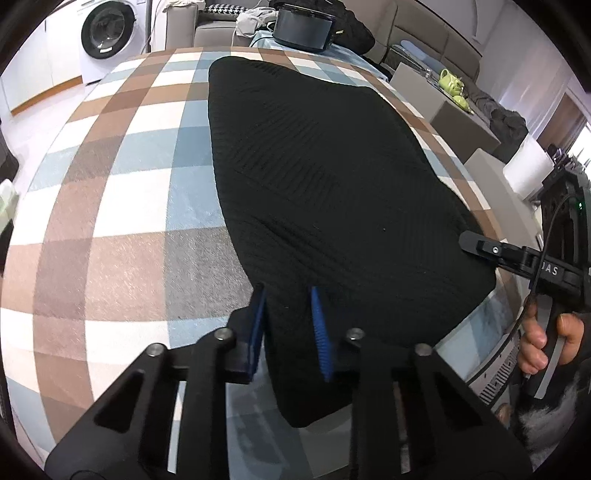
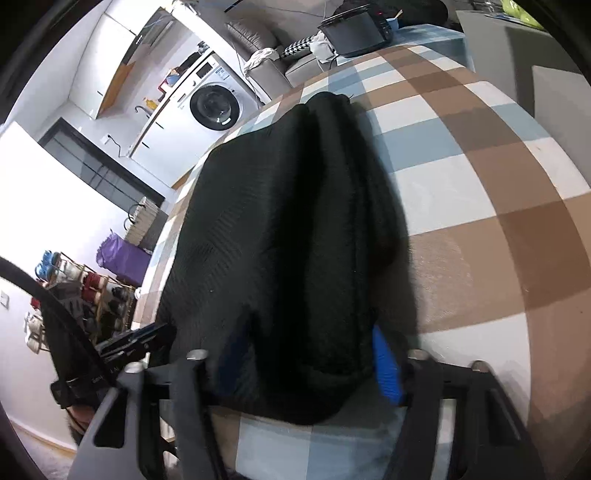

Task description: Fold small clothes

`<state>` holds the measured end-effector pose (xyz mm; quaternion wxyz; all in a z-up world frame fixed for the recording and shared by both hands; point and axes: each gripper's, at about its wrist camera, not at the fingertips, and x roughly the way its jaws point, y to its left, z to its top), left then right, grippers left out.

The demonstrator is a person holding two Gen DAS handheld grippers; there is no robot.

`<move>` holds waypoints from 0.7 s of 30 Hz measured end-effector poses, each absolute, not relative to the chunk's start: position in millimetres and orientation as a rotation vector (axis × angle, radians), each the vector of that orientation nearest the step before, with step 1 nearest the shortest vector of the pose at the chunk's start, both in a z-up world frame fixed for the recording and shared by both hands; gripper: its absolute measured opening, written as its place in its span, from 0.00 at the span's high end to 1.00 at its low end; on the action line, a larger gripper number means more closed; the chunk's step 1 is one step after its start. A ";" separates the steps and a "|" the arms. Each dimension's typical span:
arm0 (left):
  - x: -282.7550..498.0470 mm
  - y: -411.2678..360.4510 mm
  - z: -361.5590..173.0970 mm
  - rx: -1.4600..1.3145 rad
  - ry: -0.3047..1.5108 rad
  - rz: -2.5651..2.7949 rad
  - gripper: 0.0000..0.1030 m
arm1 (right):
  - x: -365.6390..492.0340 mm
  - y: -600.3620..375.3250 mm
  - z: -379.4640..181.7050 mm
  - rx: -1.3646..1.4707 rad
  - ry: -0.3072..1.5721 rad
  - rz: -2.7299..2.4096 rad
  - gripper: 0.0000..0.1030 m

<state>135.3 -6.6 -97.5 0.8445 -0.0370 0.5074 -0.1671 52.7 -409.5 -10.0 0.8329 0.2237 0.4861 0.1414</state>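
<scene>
While both tools sit at the near edge of a black knit garment (image 1: 325, 177), each has cloth between its blue pads. The left tool (image 1: 290, 325) has its pads close together on a raised pinch of the near hem, so it seems clenched on the fabric. The right tool (image 2: 308, 365) straddles a thicker, bunched part of the same hem; its right pad (image 2: 386, 365) shows clearly, the left is blurred, and whether it presses the cloth I cannot tell. In the left view the right tool appears from the side, held in a person's hand (image 1: 543, 343) at the garment's right corner. The garment lies flat and long, running away from the tools across a bench (image 1: 122, 229) covered in brown, blue and white checks, with its far end narrowing toward the bench's far side. It looks like a ribbed knit: soft, floppy and light, likely to sag and stretch between two hold points, not slippery and not fragile. The best hold is probably at the two near corners of the hem, so the edge lifts evenly for a fold toward the far end. Beyond the bench stand a black box (image 1: 303, 29), a sofa (image 1: 436, 40) and a washer (image 1: 107, 33).
</scene>
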 end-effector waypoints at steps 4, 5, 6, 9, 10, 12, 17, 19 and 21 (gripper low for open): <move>141.6 -4.2 -95.0 -0.045 1.064 -0.335 0.83 | 55.7 -400.6 -8.7 0.457 1.028 0.315 0.75; 145.0 -2.9 -94.2 -0.033 1.059 -0.326 0.84 | 57.5 -398.1 -9.1 0.459 1.029 0.320 0.76; 149.7 -0.9 -92.9 -0.023 1.050 -0.320 0.84 | 60.3 -395.1 -10.1 0.457 1.035 0.327 0.76; 162.9 3.8 -88.6 0.006 1.026 -0.305 0.84 | 72.2 -386.5 -12.1 0.461 1.041 0.332 0.76; 167.3 5.3 -86.7 0.015 1.009 -0.303 0.84 | 77.3 -383.5 -12.6 0.462 1.044 0.331 0.76; 179.8 8.4 -86.3 0.032 0.993 -0.296 0.84 | 90.4 -376.2 -13.1 0.453 1.043 0.331 0.76; 212.8 19.4 -87.2 0.015 0.968 -0.283 0.84 | 122.7 -359.0 -13.7 0.417 1.037 0.320 0.76; 225.6 23.5 -88.3 0.002 0.961 -0.281 0.84 | 134.6 -355.9 -13.8 0.403 1.039 0.312 0.76; 233.8 25.2 -89.2 -0.001 0.951 -0.278 0.84 | 141.9 -352.0 -12.8 0.387 1.037 0.306 0.76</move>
